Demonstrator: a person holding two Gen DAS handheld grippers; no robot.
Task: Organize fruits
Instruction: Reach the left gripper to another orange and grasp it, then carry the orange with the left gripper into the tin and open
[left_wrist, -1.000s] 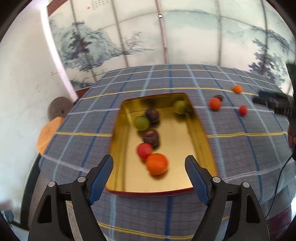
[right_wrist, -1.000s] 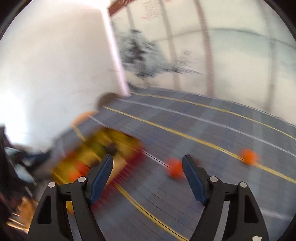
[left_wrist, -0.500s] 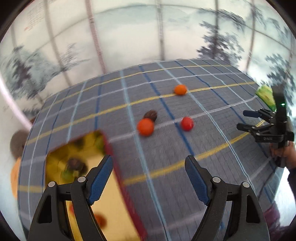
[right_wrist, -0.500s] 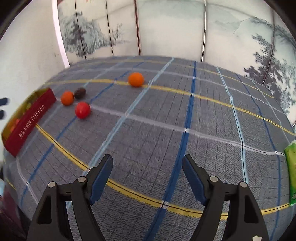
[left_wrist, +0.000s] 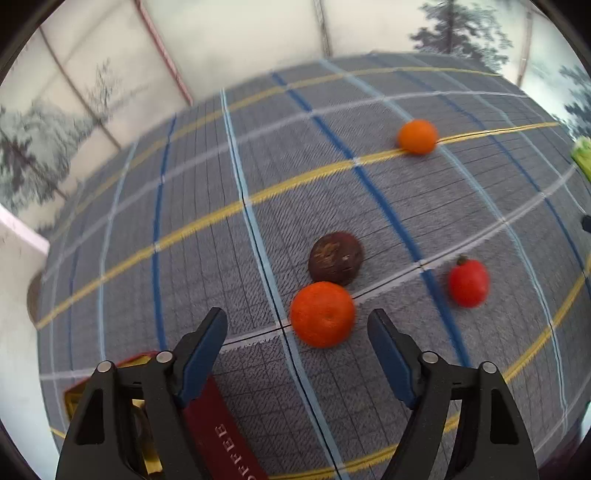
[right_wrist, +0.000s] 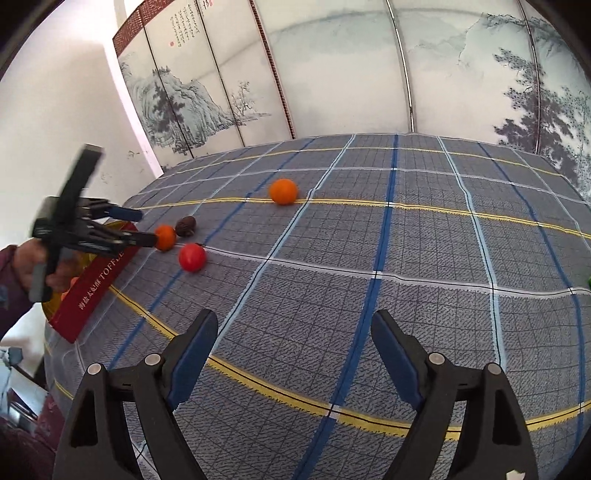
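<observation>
In the left wrist view my left gripper (left_wrist: 297, 326) is open, its tips just short of an orange fruit (left_wrist: 322, 314) on the plaid cloth. Behind it lies a dark brown fruit (left_wrist: 335, 257), to the right a red tomato (left_wrist: 468, 282), and far back a second orange (left_wrist: 417, 136). The red tin tray (left_wrist: 218, 421) is at the lower left, mostly hidden by the gripper. In the right wrist view my right gripper (right_wrist: 293, 334) is open and empty over bare cloth; the left gripper (right_wrist: 142, 227) shows beside the near orange (right_wrist: 164, 237), the tomato (right_wrist: 191, 257) and the tray (right_wrist: 92, 291).
The table is covered by a grey plaid cloth (right_wrist: 369, 277). A painted folding screen (right_wrist: 332, 74) stands behind it. A green object (left_wrist: 583, 157) lies at the far right edge of the table.
My left gripper has swung from above the tray to the loose fruits and closed in on the near orange. My right gripper has drawn back and turned right to view the cloth.
</observation>
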